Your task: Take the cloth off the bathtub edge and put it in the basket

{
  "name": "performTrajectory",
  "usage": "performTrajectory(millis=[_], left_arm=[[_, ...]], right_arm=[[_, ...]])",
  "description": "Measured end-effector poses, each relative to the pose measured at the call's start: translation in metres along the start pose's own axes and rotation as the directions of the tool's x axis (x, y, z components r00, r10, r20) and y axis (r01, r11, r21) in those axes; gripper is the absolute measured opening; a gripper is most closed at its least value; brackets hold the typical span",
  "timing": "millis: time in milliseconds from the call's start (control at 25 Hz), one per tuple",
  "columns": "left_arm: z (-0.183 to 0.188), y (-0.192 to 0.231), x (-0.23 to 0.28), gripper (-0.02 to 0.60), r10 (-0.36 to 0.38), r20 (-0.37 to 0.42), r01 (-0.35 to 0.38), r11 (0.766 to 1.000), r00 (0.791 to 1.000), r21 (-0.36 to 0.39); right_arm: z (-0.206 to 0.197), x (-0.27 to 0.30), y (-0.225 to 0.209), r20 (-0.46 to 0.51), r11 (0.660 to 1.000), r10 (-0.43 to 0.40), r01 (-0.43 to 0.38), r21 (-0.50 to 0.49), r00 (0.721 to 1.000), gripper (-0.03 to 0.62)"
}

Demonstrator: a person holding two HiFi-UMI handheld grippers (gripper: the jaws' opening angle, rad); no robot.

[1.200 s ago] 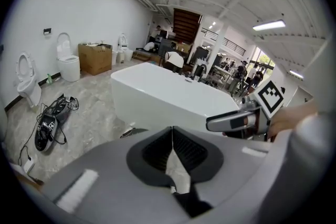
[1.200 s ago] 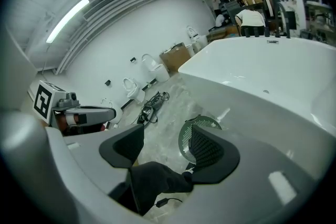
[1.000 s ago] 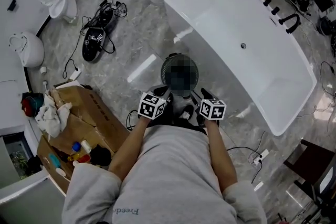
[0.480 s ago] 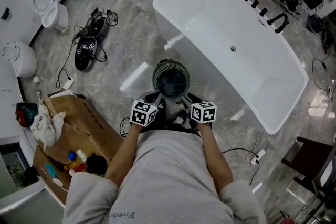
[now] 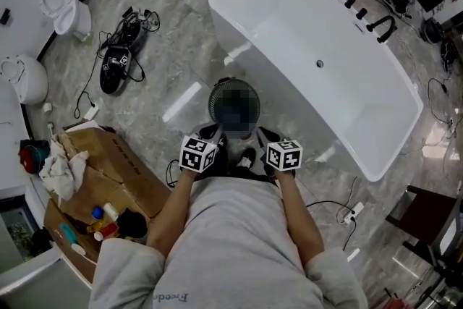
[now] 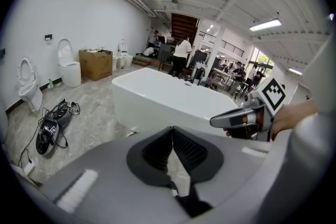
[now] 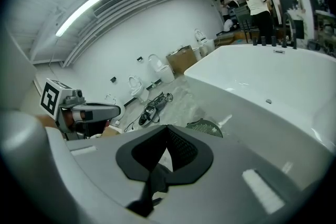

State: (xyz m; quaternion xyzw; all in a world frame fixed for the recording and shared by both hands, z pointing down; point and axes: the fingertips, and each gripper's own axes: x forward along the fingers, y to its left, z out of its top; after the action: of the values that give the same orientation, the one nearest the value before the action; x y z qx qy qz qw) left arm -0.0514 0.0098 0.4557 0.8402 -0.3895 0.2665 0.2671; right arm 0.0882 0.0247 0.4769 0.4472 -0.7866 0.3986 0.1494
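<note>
A round dark mesh basket (image 5: 233, 87) stands on the floor beside the white bathtub (image 5: 340, 105); a blurred patch hides its inside. No cloth shows on the tub's rim in any view. Both grippers hover side by side just short of the basket. My left gripper (image 5: 213, 133) has its pads together at the tips (image 6: 172, 129) with nothing between them. My right gripper (image 5: 265, 134) has just been closing and is now shut (image 7: 168, 127), also on nothing. Past it the basket (image 7: 205, 127) and the bathtub (image 7: 273, 76) show.
A cardboard box (image 5: 108, 155) with a white rag (image 5: 56, 168) and bottles sits at the left. Toilets (image 5: 65, 0) line the wall, and a black device with cables (image 5: 116, 65) lies on the floor. A power strip (image 5: 354, 213) and a chair (image 5: 427, 221) are at the right.
The head view has slid a little to the left. Both grippers keep their place beside the basket.
</note>
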Motion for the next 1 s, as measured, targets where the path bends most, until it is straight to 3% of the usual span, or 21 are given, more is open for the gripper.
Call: performTrajectory(millis=[480, 800, 1000], left_arm=[[-0.016, -0.005, -0.003, 0.060, -0.012, -0.001, 0.012, 0.999, 1.000, -0.046], [-0.028, -0.004, -0.005, 0.060, -0.005, -0.008, 0.004, 0.996, 1.000, -0.090], [-0.029, -0.004, -0.006, 0.060, -0.006, 0.001, 0.006, 0.995, 1.000, -0.096]], right_arm=[[-0.010, -0.011, 0.000, 0.016, 1.000, -0.019, 0.020, -0.013, 1.000, 0.002], [-0.011, -0.012, 0.009, -0.005, 0.992, -0.011, 0.011, -0.126, 1.000, 0.000], [-0.014, -0.014, 0.010, 0.000, 0.992, -0.014, 0.014, -0.129, 1.000, 0.000]])
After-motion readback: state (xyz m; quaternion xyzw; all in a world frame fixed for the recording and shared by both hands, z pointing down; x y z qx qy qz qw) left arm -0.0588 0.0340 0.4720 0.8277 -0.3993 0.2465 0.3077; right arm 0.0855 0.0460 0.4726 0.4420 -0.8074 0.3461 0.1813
